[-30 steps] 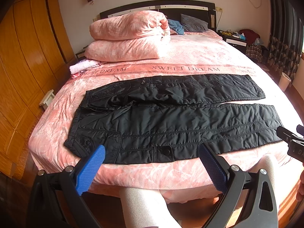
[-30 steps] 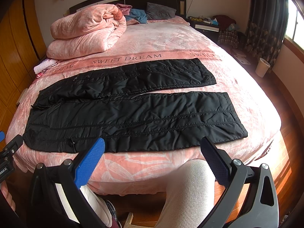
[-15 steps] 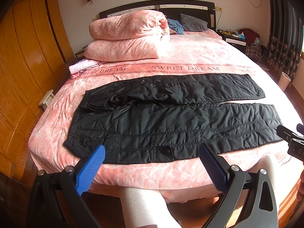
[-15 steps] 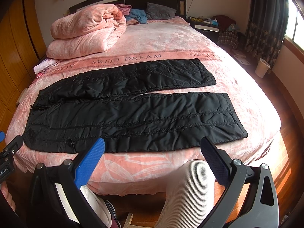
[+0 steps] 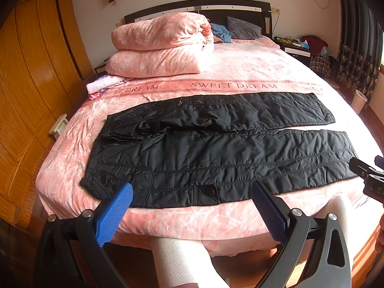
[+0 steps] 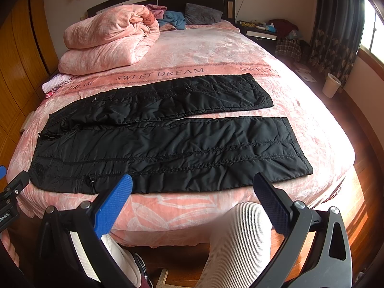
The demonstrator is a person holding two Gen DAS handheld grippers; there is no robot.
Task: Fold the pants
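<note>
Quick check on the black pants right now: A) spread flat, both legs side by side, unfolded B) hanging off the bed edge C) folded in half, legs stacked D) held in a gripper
A: the black pants lie flat on the pink bedspread, two legs side by side with a gap at the cuffs; the left gripper and right gripper are both open and holding nothing.

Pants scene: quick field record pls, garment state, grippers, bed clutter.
garment: black pants, spread flat, unfolded, legs side by side
waist end: person's left, cuffs right
surface: pink bed, near edge
left gripper: open, empty, short of the pants
right gripper: open, empty, short of the pants
clutter: folded pink duvet by headboard
fold progress: none
</note>
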